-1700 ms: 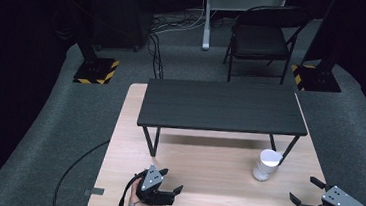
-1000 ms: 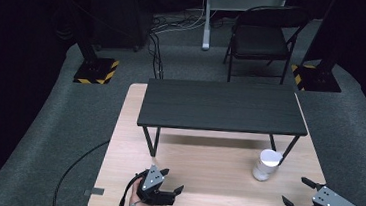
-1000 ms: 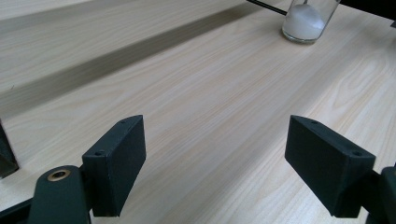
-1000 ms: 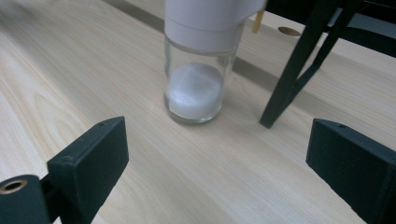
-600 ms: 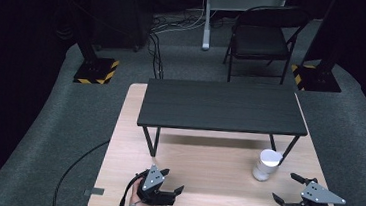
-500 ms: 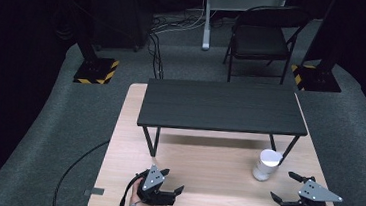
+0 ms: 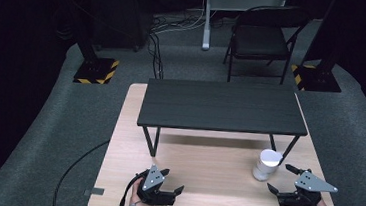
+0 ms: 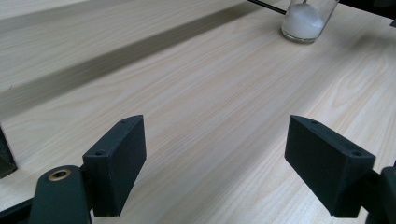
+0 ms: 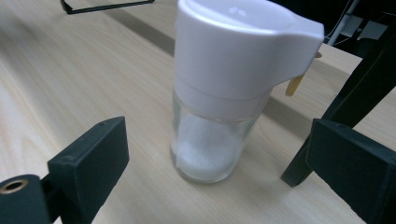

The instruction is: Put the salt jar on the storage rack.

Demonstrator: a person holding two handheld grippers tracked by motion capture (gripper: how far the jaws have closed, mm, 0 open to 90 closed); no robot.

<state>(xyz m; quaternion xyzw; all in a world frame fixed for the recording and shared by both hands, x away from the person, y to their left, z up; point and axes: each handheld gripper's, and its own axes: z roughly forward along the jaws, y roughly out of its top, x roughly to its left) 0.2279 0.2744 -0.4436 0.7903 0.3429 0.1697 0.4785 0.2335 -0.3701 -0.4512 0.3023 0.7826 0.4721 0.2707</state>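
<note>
A glass shaker with a white cap (image 7: pixel 266 164) stands upright on the wooden table (image 7: pixel 204 185), near the right front leg of a low black shelf (image 7: pixel 221 106). White powder fills the bottom of the shaker (image 9: pixel 224 88), which has a spout on its cap. My right gripper (image 7: pixel 280 179) is open just right of it, jaws pointing at it, not touching. In the right gripper view the right gripper (image 9: pixel 224 172) frames the shaker from close by. My left gripper (image 7: pixel 170 180) rests open at the front left. Seen from the left gripper (image 8: pixel 215 172), the shaker (image 8: pixel 307 18) stands far off.
The black shelf's right front leg (image 9: pixel 341 107) stands just beside the shaker. A folding chair (image 7: pixel 259 37) and stand bases sit on the grey floor beyond the table. A cable (image 7: pixel 80 164) trails off the table's left side.
My right gripper has moved left and forward from the table's right front corner until it stands close beside the shaker. The left gripper has stayed still.
</note>
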